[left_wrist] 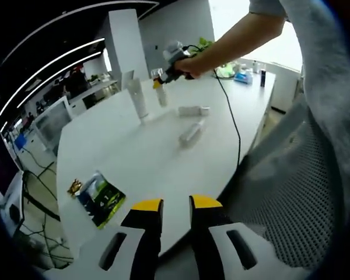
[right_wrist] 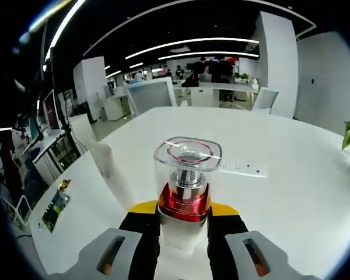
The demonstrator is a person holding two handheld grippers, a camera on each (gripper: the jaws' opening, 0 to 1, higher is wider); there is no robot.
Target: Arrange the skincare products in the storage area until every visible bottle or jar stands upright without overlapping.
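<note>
In the right gripper view, a pump bottle (right_wrist: 185, 192) with a clear square cap, silver neck and red collar stands upright between the jaws of the right gripper (right_wrist: 184, 217). The yellow-tipped jaws press on its white body from both sides, so the bottle is grasped, just above the white table (right_wrist: 291, 192). At about 9 o'clock from the bottle a tall white tube (right_wrist: 112, 169) stands upright on the table, close by. At 2 o'clock lies a flat white power strip (right_wrist: 244, 168), and far off at 8 o'clock a green packet (right_wrist: 55, 209) lies near the table edge.

In the left gripper view the same bottle (left_wrist: 160, 92) is small at about 12 o'clock, held by the right gripper (left_wrist: 158, 81) in a person's hand (left_wrist: 189, 65), with a black cable (left_wrist: 230, 114) trailing from it across the table (left_wrist: 134, 169). The white tube (left_wrist: 137, 97) stands just beside it at 9 o'clock. At 4 o'clock from the bottle two more white products lie on their sides, well apart from each other: a short one (left_wrist: 193, 110) farther away and a longer one (left_wrist: 191, 133) nearer the camera. The green packet (left_wrist: 100, 198) lies at 8 o'clock near the table's near edge, a small gold object (left_wrist: 74, 186) touching its corner. The left gripper (left_wrist: 176, 207) hangs over the table edge, its jaws a little apart with nothing between them.
</note>
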